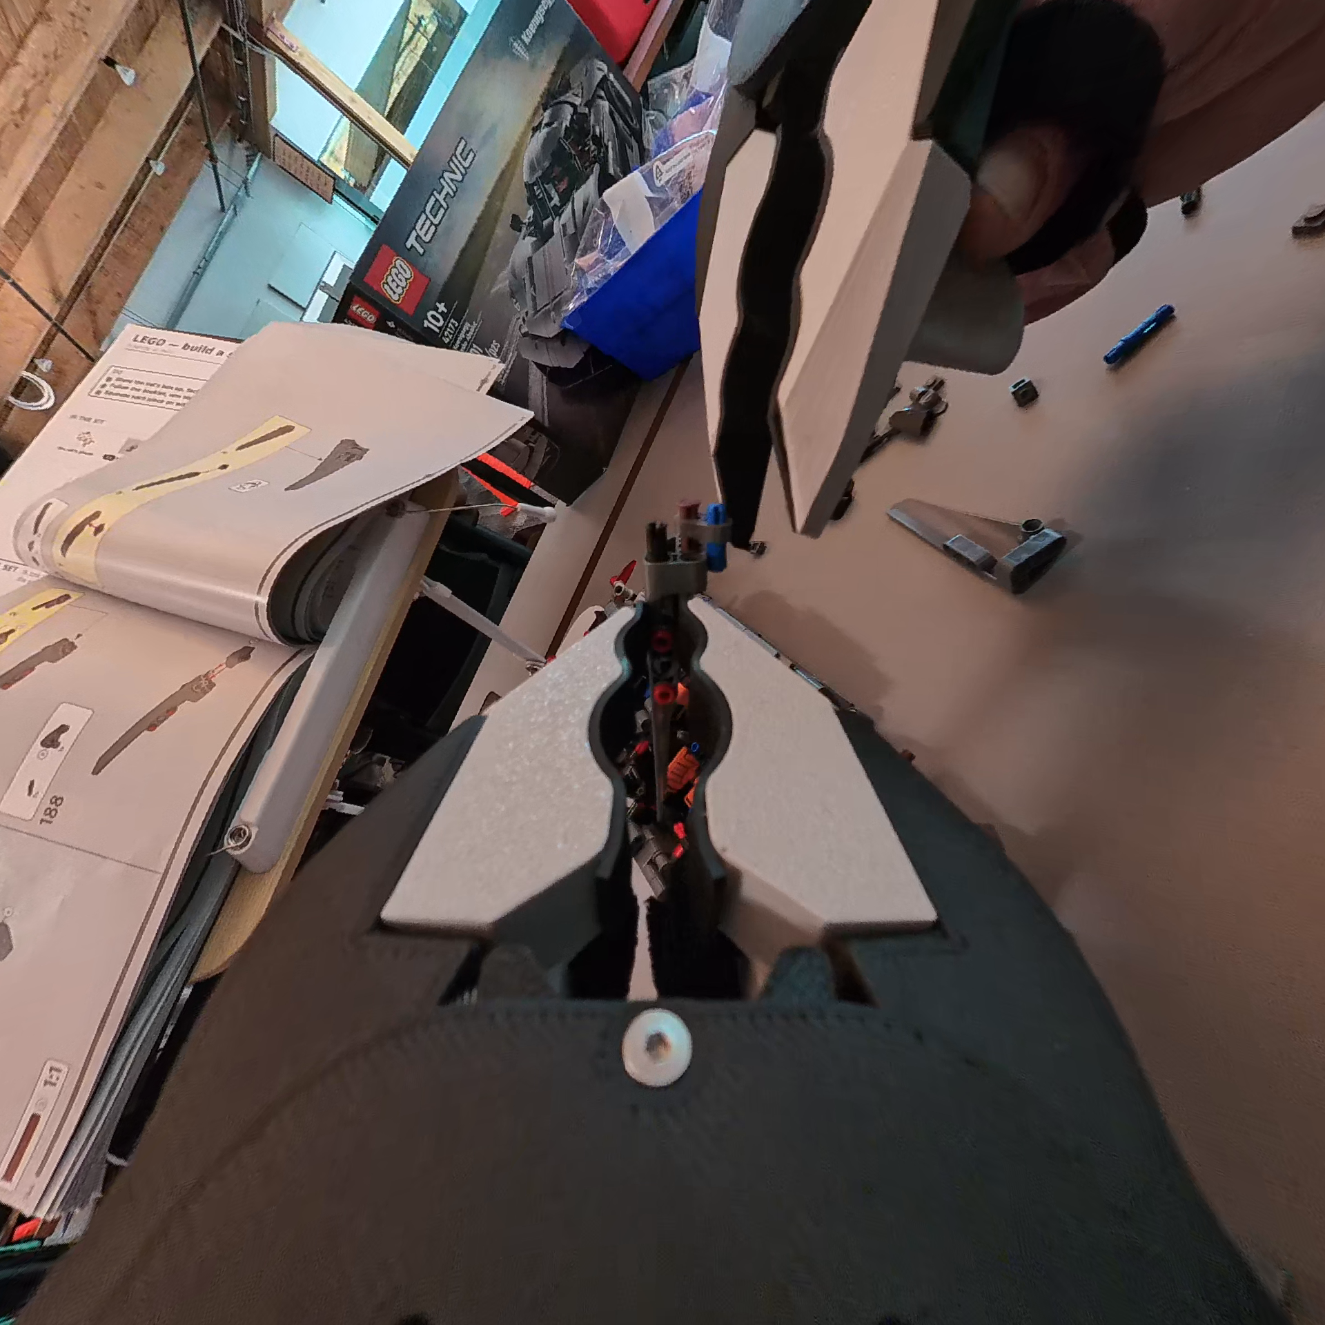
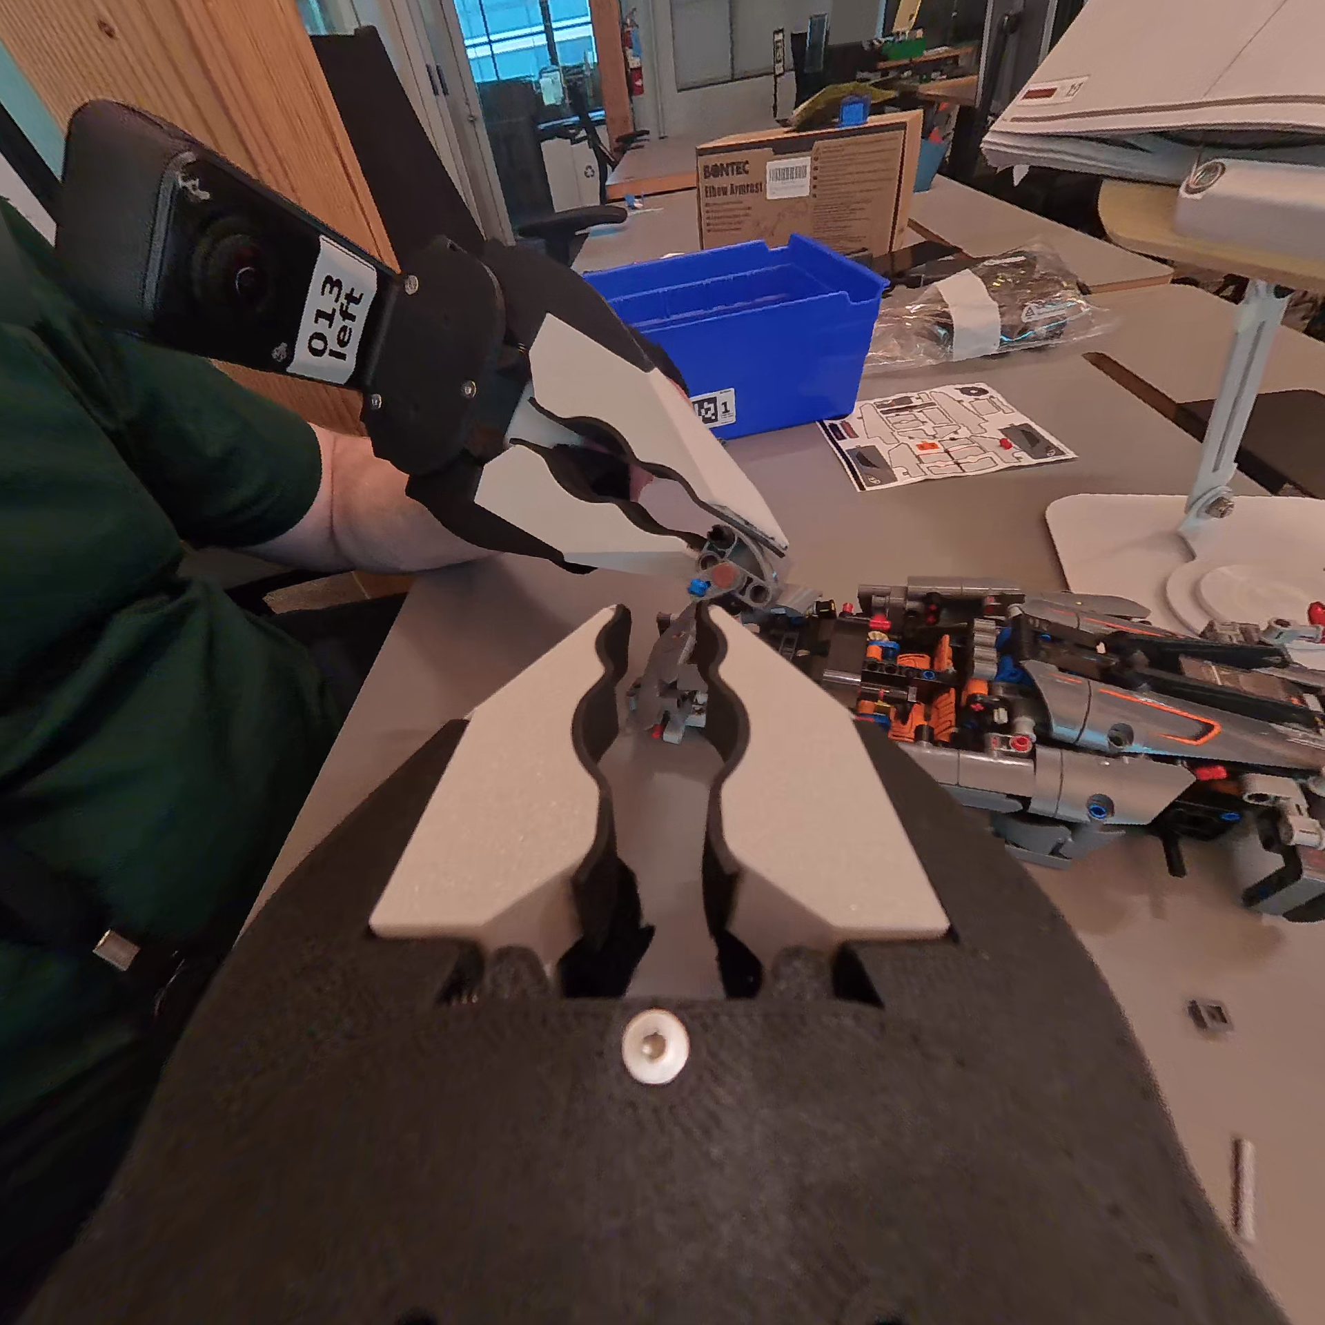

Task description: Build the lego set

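Observation:
My left gripper (image 1: 663,613) is shut on a small grey Lego sub-assembly (image 1: 674,566) with a blue pin and a dark red pin. The piece sticks out past the fingertips. In the right wrist view the left gripper (image 2: 735,552) holds this sub-assembly (image 2: 742,573) just beyond my right gripper (image 2: 665,615). The right gripper's fingers stand slightly apart. A grey blade-shaped part (image 2: 670,677) shows between them, seemingly on the table below. The right gripper (image 1: 778,534) comes down from above in the left wrist view. The grey, black and orange car model (image 2: 1075,703) lies to the right.
A blue bin (image 2: 753,337), a bag of parts (image 2: 989,315) and a sticker sheet (image 2: 946,430) lie behind. The instruction book (image 1: 215,573) rests on a white stand (image 2: 1147,552). A grey wedge panel (image 1: 982,545) and a blue axle (image 1: 1140,333) lie loose on the table. My two grippers' fingertips are within a few centimetres of each other. From either gripper's tips it is about 20 cm to the blue axle (image 1: 1140,333).

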A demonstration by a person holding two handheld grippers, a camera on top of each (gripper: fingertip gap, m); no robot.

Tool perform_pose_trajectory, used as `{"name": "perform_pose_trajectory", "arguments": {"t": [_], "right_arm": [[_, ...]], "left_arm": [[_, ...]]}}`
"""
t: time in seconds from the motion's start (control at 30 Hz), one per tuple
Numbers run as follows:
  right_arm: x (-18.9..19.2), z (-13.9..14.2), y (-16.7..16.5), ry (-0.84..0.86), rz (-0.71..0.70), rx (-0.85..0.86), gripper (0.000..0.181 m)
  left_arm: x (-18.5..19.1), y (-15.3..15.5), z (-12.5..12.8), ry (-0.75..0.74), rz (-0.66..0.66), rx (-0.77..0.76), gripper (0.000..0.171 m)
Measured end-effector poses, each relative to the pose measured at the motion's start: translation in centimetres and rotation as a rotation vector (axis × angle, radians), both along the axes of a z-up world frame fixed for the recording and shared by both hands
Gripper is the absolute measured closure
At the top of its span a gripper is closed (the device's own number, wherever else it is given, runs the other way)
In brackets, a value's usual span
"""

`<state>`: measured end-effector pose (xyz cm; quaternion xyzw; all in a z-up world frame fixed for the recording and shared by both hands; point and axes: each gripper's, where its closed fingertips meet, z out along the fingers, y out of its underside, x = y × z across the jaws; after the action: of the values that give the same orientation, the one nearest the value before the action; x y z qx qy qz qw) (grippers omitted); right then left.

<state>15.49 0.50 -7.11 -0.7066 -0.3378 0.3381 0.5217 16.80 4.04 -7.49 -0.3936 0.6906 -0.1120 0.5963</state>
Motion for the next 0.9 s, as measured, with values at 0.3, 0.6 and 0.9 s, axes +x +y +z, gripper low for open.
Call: {"name": "perform_pose_trajectory", "arguments": {"t": [0.3,0.6,0.9], "right_arm": [[-0.01,0.01,0.15,-0.017,-0.016,0.014,0.165],[0.02,0.48,0.04,-0.015,-0.022,0.044,0.171],[0.02,0.69,-0.03,-0.023,-0.028,0.063,0.172]], "left_arm": [[-0.04,0.16,0.00,0.000,0.004,-0.005,0.166],[-0.12,0.41,-0.03,0.001,0.011,-0.010,0.166],[-0.03,0.27,-0.16,0.004,0.007,-0.008,0.167]]}}
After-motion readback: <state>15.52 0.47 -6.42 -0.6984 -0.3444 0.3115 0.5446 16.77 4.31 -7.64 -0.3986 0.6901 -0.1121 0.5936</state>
